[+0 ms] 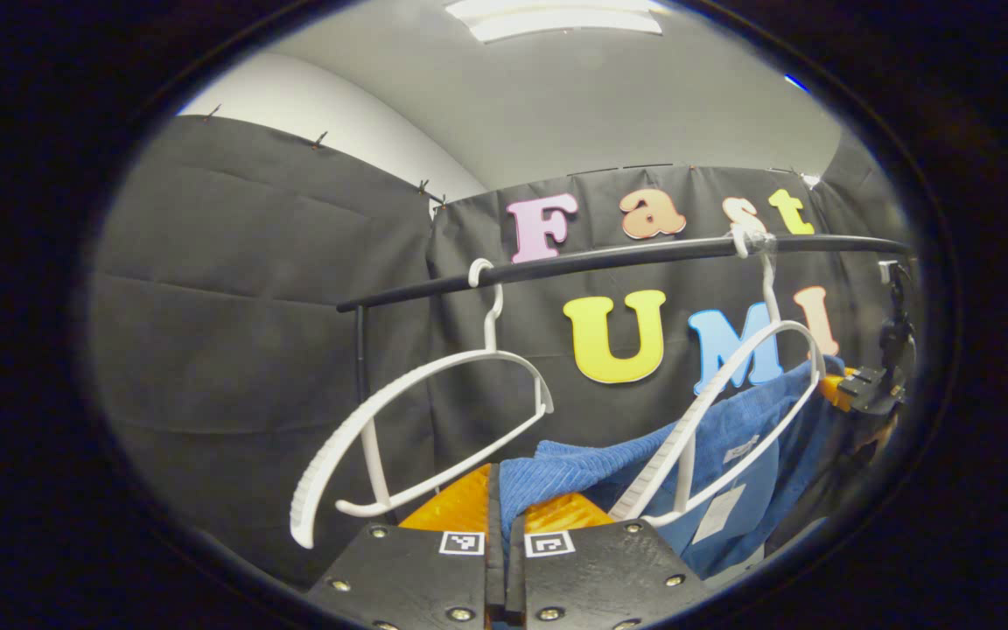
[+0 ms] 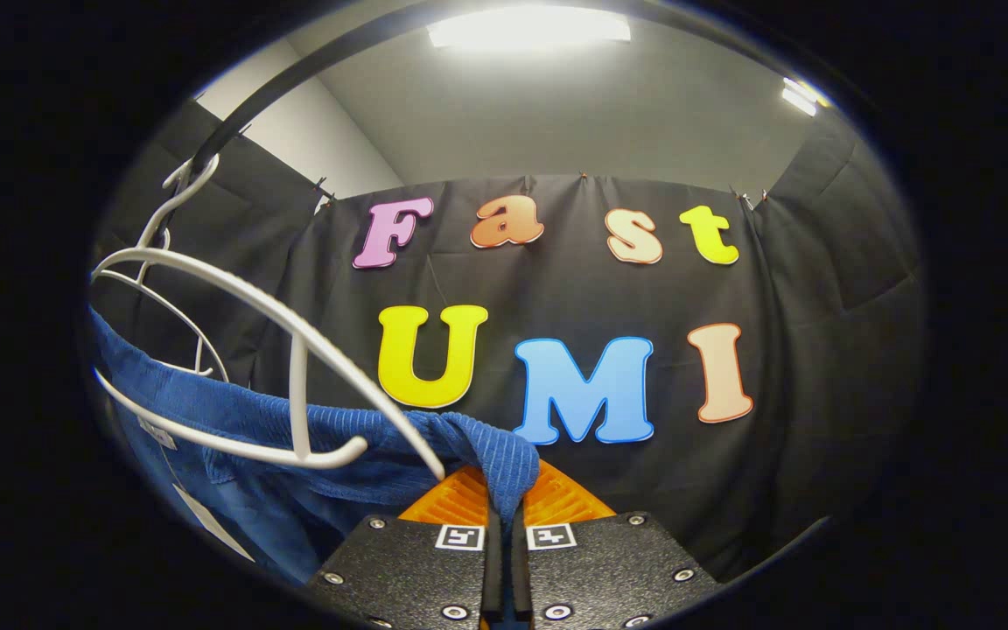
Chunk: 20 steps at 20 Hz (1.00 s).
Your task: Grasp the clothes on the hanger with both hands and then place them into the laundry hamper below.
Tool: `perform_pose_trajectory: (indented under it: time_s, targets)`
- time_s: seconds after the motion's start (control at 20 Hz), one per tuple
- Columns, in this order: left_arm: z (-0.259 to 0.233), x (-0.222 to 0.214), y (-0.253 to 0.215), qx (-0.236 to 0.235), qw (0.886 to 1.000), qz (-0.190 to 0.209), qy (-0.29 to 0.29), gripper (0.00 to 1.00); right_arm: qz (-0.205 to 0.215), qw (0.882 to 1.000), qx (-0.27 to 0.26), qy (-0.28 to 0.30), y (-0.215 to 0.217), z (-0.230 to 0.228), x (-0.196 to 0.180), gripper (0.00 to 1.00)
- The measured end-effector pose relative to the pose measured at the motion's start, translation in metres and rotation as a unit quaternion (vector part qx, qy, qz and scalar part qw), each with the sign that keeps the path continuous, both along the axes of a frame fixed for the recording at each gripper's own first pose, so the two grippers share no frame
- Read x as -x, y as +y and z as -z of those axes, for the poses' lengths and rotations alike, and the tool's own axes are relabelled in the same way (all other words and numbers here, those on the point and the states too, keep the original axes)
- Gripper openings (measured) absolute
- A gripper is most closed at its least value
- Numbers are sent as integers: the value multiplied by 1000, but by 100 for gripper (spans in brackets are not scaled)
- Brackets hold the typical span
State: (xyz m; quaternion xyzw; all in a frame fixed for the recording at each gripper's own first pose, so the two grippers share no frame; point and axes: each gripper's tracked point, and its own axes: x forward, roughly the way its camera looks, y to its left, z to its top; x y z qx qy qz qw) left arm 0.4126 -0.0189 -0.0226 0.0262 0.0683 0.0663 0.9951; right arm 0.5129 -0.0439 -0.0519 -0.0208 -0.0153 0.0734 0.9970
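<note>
The left gripper (image 1: 504, 525) and right gripper (image 2: 505, 516) each clamp a corner of the blue ribbed garment (image 1: 574, 468), fingers pressed together on the cloth. The garment drapes below the black rail (image 1: 609, 257), over a white hanger (image 2: 294, 350); an empty white hanger (image 1: 434, 411) hangs from the rail beside it.

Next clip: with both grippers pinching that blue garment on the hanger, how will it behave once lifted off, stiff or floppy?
Probably floppy: the blue ribbed garment drapes and folds between the right gripper and left gripper. Its ribbed weave looks grippy, not slippery. It may snag the white hanger, which seems light enough to swing on the rail.
</note>
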Motion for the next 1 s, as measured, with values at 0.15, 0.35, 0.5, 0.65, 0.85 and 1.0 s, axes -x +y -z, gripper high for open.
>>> perform_pose_trajectory:
  time_s: [0.15,0.35,0.5,0.65,0.85,1.0]
  targets:
    - [24,10,-2,0,1000,0,21,2,-5,1000,10,20,-1,26,3,4]
    - [51,33,-1,9,999,-3,44,2,-12,998,29,46,4,55,26,4]
    - [66,47,2,11,999,-3,53,2,-11,997,39,58,5,66,45,4]
    - [62,76,6,15,999,4,51,2,-4,997,42,63,5,65,77,4]
    - [39,107,1,24,999,24,33,2,10,998,28,60,5,44,130,4]
    - [12,137,-6,37,998,46,14,2,15,999,9,49,9,18,173,4]
